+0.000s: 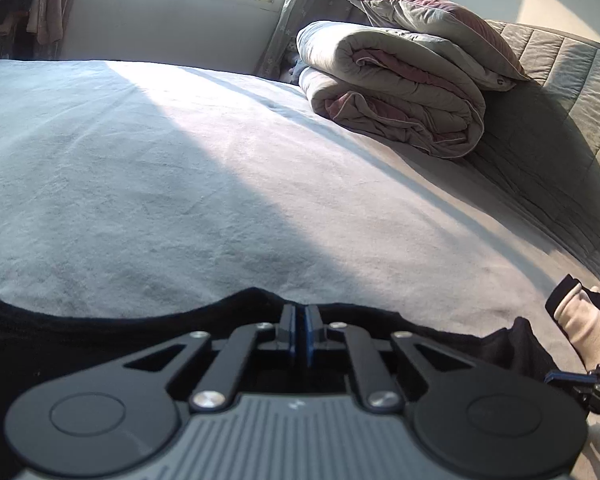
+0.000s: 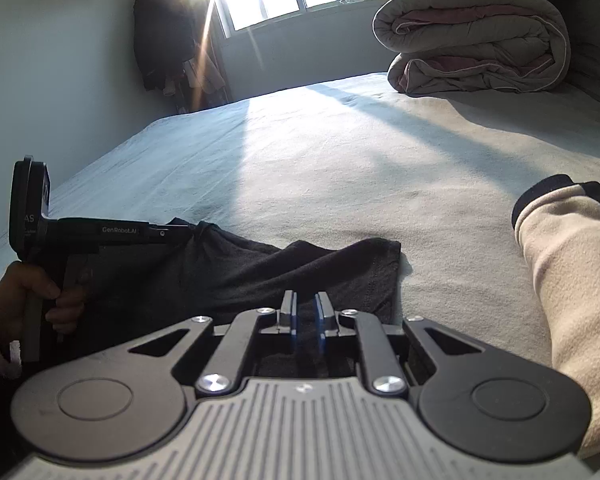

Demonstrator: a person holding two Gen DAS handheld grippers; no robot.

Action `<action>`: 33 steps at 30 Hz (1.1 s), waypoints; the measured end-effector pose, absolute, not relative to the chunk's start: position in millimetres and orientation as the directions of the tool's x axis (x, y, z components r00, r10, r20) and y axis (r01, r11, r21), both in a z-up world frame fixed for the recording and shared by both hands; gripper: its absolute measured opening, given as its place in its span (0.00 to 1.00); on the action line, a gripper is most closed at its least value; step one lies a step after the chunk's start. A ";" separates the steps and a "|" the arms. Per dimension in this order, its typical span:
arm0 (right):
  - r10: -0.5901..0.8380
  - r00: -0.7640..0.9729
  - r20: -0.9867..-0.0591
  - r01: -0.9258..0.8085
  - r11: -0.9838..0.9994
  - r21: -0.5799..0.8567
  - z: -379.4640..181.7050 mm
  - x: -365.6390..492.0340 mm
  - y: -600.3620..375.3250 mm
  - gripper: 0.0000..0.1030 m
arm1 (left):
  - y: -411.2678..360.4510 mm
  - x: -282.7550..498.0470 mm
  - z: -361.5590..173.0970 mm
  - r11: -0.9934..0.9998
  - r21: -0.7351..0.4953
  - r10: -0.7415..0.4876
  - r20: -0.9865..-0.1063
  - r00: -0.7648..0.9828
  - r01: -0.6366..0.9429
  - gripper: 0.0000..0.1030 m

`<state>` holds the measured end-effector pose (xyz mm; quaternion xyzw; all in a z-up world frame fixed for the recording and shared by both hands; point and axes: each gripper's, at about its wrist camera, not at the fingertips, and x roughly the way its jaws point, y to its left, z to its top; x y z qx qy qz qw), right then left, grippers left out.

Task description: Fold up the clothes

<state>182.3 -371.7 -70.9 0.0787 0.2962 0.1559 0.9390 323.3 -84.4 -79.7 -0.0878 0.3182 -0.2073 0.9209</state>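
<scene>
The sunlit bed (image 1: pixel 204 168) runs away from me in the left wrist view, and my left gripper (image 1: pixel 300 330) has its fingers pinched together on the black garment (image 1: pixel 100 336) at the bed's near edge. In the right wrist view that garment (image 2: pixel 260 276) stretches left to right under my right gripper (image 2: pixel 306 318), whose fingers stand slightly parted over the dark cloth, whether biting it I cannot tell; the left gripper (image 2: pixel 188 232) holds a bunched peak at the far-left end, so each hand sits over its own end.

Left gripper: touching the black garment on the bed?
Touching. In the right wrist view the left gripper has its tips pinching a bunched fold of the black fabric garment, puckering it at the fingertips.
</scene>
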 end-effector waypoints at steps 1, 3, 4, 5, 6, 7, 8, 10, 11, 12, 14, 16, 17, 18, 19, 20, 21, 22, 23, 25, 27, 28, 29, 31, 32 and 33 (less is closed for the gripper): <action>0.329 0.772 -0.543 -0.243 0.943 0.227 -72.8 183.2 -369.4 0.15 | -83.1 327.7 -80.0 0.899 -0.306 -0.436 -0.549 0.713 0.314 0.07; 0.322 0.771 -0.549 -0.237 0.946 0.221 -73.7 183.5 -368.0 0.15 | -82.8 328.1 -77.7 0.899 -0.311 -0.434 -0.551 0.712 0.307 0.07; 0.323 0.773 -0.546 -0.236 0.945 0.226 -73.3 183.1 -368.4 0.16 | -83.0 326.6 -75.8 0.899 -0.310 -0.434 -0.551 0.712 0.308 0.09; 0.327 0.776 -0.540 -0.236 0.944 0.232 -72.6 182.6 -369.3 0.17 | -82.3 322.1 -72.8 0.899 -0.307 -0.436 -0.550 0.713 0.312 0.11; 0.328 0.779 -0.534 -0.236 0.943 0.236 -71.8 181.8 -370.0 0.23 | -81.6 317.6 -69.8 0.898 -0.305 -0.437 -0.548 0.713 0.317 0.19; 0.330 0.783 -0.528 -0.235 0.942 0.240 -71.0 181.0 -370.7 0.35 | -79.8 311.4 -65.9 0.896 -0.303 -0.442 -0.543 0.714 0.324 0.27; 0.332 0.786 -0.522 -0.236 0.941 0.243 -70.2 180.2 -371.2 0.39 | -76.0 303.8 -61.2 0.894 -0.305 -0.446 -0.533 0.719 0.329 0.30; 0.344 0.790 -0.507 -0.243 0.936 0.255 -69.0 179.7 -370.6 0.41 | -66.2 288.3 -51.9 0.892 -0.308 -0.449 -0.519 0.727 0.330 0.33; 0.351 0.791 -0.500 -0.247 0.932 0.264 -68.5 179.9 -370.3 0.41 | -60.2 280.3 -47.2 0.893 -0.309 -0.447 -0.516 0.731 0.327 0.34; 0.360 0.791 -0.494 -0.251 0.929 0.273 -68.0 180.2 -369.6 0.41 | -54.3 272.4 -42.5 0.893 -0.311 -0.445 -0.513 0.734 0.324 0.38; 0.378 0.787 -0.488 -0.260 0.920 0.294 -67.3 181.2 -366.7 0.41 | -38.5 257.7 -35.5 0.904 -0.299 -0.421 -0.511 0.749 0.304 0.43; 0.397 0.781 -0.482 -0.268 0.910 0.316 -66.6 182.3 -363.8 0.41 | -20.6 243.5 -29.5 0.914 -0.291 -0.397 -0.503 0.768 0.282 0.50; 0.411 0.775 -0.480 -0.273 0.903 0.333 -66.2 182.9 -362.3 0.41 | -10.5 236.7 -27.0 0.918 -0.290 -0.384 -0.496 0.779 0.269 0.53; 0.429 0.768 -0.475 -0.278 0.892 0.355 -65.8 183.7 -361.2 0.41 | 0.6 231.1 -26.0 0.920 -0.298 -0.376 -0.488 0.788 0.254 0.56; 0.449 0.762 -0.467 -0.286 0.880 0.381 -65.5 184.3 -360.0 0.41 | 11.2 227.1 -25.0 0.925 -0.299 -0.359 -0.492 0.794 0.233 0.56; 0.465 0.756 -0.461 -0.290 0.869 0.402 -65.5 184.5 -359.1 0.41 | 21.8 223.0 -23.9 0.930 -0.300 -0.341 -0.495 0.799 0.211 0.56; 0.480 0.749 -0.456 -0.293 0.858 0.422 -65.5 184.8 -358.0 0.41 | 32.1 218.6 -22.3 0.937 -0.296 -0.317 -0.499 0.806 0.185 0.56; 0.489 0.742 -0.458 -0.292 0.851 0.437 -65.7 185.2 -356.4 0.41 | 42.4 214.2 -20.7 0.943 -0.292 -0.292 -0.503 0.813 0.159 0.57; 0.490 0.737 -0.465 -0.284 0.849 0.446 -65.4 185.7 -354.6 0.41 | 53.5 209.3 -19.2 0.946 -0.294 -0.274 -0.505 0.818 0.136 0.58; 0.488 0.725 -0.486 -0.264 0.849 0.458 -63.2 186.7 -349.0 0.41 | 75.5 200.8 -15.6 0.952 -0.290 -0.239 -0.514 0.824 0.096 0.65; 0.487 0.710 -0.509 -0.254 0.851 0.459 -57.7 188.2 -340.1 0.41 | 94.6 194.9 -12.3 0.961 -0.270 -0.202 -0.533 0.822 0.061 0.68; 0.489 0.701 -0.519 -0.261 0.853 0.451 -52.6 189.1 -332.6 0.41 | 104.8 193.2 -10.3 0.968 -0.250 -0.170 -0.548 0.819 0.033 0.69; 0.492 0.692 -0.528 -0.269 0.855 0.444 -47.5 190.0 -325.4 0.41 | 114.9 191.6 -8.2 0.973 -0.230 -0.137 -0.563 0.815 0.005 0.69; 0.505 0.671 -0.543 -0.300 0.854 0.424 -34.4 192.8 -307.0 0.41 | 139.2 187.7 -7.1 0.973 -0.223 -0.079 -0.572 0.816 -0.062 0.71; 0.515 0.660 -0.547 -0.316 0.851 0.420 -27.9 194.5 -297.2 0.41 | 151.0 186.2 -8.1 0.969 -0.233 -0.064 -0.573 0.817 -0.087 0.72; 0.534 0.644 -0.548 -0.333 0.841 0.427 -22.0 197.8 -286.3 0.41 | 162.7 184.7 -9.1 0.964 -0.242 -0.050 -0.573 0.818 -0.111 0.72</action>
